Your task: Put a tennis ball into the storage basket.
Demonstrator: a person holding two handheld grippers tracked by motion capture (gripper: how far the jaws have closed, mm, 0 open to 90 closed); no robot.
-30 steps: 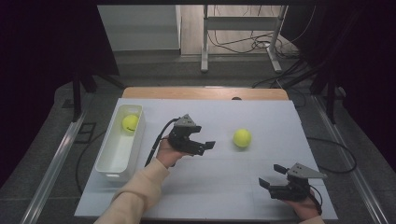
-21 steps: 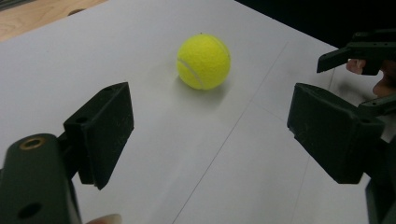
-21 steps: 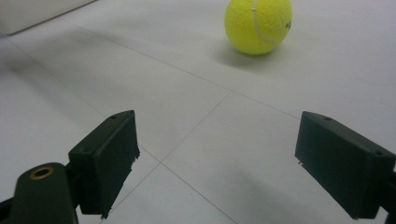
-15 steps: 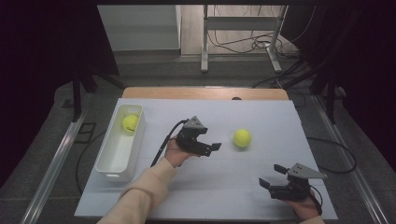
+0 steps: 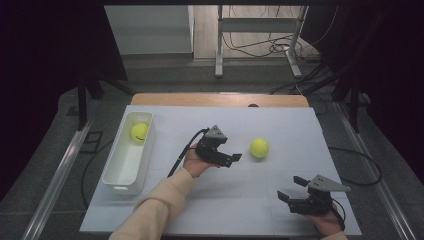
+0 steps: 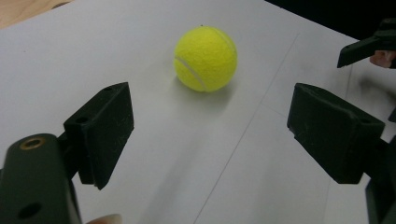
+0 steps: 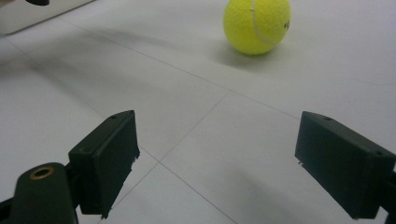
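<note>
At the left side of the white table (image 5: pixel 165 210) stands a long white tray (image 5: pixel 116 172), and one tennis ball in the tray (image 5: pixel 139 132) lies toward its far end. To the right of the tray, near the middle of the table, the left gripper (image 5: pixel 231 159) is held in a hand with a pale sleeve, its black jaws spread wide and empty, pointing toward the loose tennis ball (image 5: pixel 259 147). That ball rests on the bare tabletop just beyond the jaw tips, apart from them; in the left gripper view it sits ahead of the gap (image 6: pixel 205 58), nearer the left-hand jaw's side. Farther right, at the near right corner of the table, the right gripper (image 5: pixel 292 189) is held low over the surface, jaws likewise wide apart with nothing between them, well apart from the ball. In the right gripper view the ball (image 7: pixel 256 25) lies far ahead on the table.
</note>
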